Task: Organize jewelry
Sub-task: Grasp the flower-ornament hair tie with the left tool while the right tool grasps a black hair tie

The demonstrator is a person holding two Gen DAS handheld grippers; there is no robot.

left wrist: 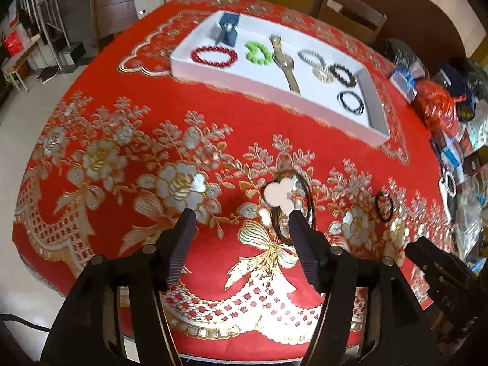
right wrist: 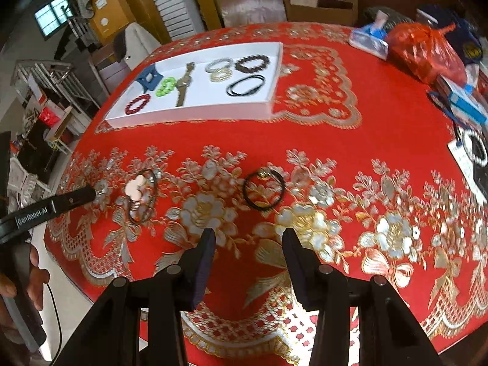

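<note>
A thin dark bangle with white round charms point(left wrist: 280, 196) point(right wrist: 141, 195) lies on the red tablecloth. My left gripper point(left wrist: 242, 218) is open just short of it, with nothing between the fingers. Its right fingertip point(left wrist: 297, 222) overlaps the bangle's near side; whether it touches I cannot tell. A black bracelet with a gold bead point(right wrist: 263, 190) point(left wrist: 383, 206) lies ahead of my right gripper point(right wrist: 248, 233), which is open and empty. The white tray point(left wrist: 244, 88) point(right wrist: 189, 114) farther back holds a red bead bracelet point(left wrist: 213, 56), a green one, a watch point(left wrist: 285, 62), several more bracelets and a blue ring box.
A red plastic bag point(right wrist: 427, 55), blue boxes and other clutter crowd the table's right side. A card with a bead bracelet point(right wrist: 471, 152) lies at the right edge. Chairs stand beyond the table. A hand point(right wrist: 18, 280) holds the left gripper at the table's near left edge.
</note>
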